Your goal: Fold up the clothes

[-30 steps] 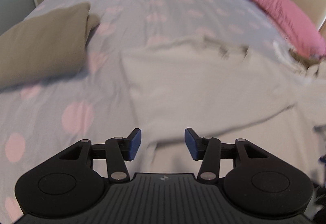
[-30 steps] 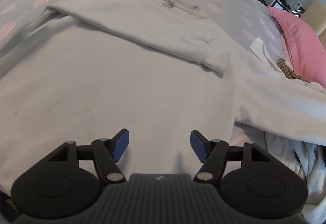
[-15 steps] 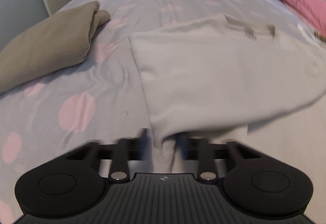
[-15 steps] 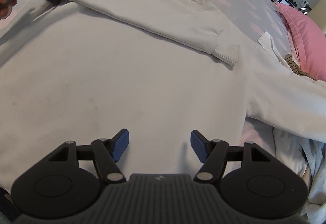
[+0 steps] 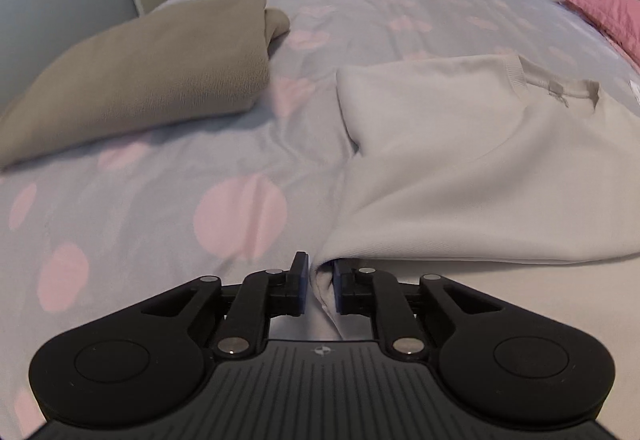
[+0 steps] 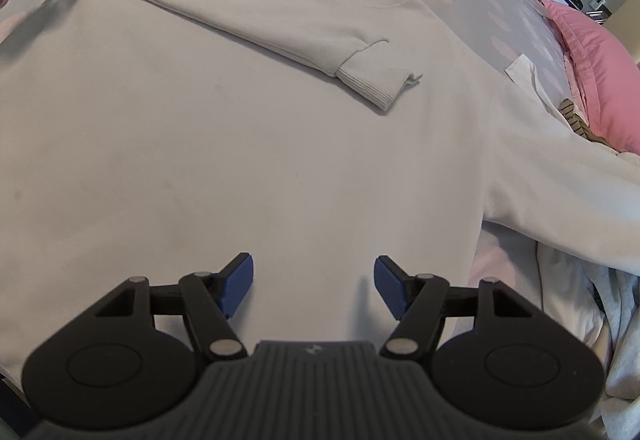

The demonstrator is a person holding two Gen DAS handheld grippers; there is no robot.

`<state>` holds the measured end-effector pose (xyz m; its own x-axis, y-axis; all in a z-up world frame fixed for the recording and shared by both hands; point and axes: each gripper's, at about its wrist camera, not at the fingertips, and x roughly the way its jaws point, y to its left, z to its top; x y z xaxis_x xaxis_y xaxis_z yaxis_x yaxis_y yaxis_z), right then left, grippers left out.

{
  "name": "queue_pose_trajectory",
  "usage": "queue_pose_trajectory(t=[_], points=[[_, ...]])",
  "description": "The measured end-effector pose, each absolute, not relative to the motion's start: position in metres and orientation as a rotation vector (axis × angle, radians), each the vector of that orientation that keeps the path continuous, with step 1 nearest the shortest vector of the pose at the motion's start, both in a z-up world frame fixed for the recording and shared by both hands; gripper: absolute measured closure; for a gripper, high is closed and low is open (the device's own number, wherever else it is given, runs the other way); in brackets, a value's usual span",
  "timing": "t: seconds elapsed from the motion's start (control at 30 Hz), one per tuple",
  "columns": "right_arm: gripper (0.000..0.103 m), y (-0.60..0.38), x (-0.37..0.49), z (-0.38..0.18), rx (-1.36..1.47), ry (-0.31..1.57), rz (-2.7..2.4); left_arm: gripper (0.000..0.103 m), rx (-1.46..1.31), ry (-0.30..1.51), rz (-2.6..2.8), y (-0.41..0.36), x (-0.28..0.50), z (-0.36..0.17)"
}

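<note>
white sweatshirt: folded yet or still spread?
Partly folded. One sleeve lies across the white sweatshirt chest; the other sleeve is still out to the side. Left gripper pinches its edge.

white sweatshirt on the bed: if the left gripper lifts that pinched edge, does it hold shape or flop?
Likely flops: the white sweatshirt drapes in soft folds where the left hand-held gripper pinches it. Probably light but bulky; the folded sleeve with its ribbed cuff lies loose on top and may slide off. The open right hand-held gripper could pin the body.
</note>
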<state>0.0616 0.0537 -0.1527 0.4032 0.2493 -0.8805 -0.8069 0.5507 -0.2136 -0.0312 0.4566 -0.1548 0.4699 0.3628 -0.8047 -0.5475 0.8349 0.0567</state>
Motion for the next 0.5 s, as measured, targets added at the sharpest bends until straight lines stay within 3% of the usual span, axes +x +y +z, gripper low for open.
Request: queue_pose_trajectory(t=[0.07,0.13,0.5], points=[[0.033,0.052,0.064,-0.152,-0.69,0.924,0.74,0.062,-0.217,0.933,0.569,0.454,-0.038,-0.153],[0.033,0.05,0.066,-0.151,-0.67,0.926,0.736,0.05,-0.212,0.944,0.553,0.452,-0.043,-0.149],[0.033,0.042,0.118,-0.12,-0.381,1.019,0.721,0.05,-0.329,0.849,0.443,0.48,-0.029,-0.091]])
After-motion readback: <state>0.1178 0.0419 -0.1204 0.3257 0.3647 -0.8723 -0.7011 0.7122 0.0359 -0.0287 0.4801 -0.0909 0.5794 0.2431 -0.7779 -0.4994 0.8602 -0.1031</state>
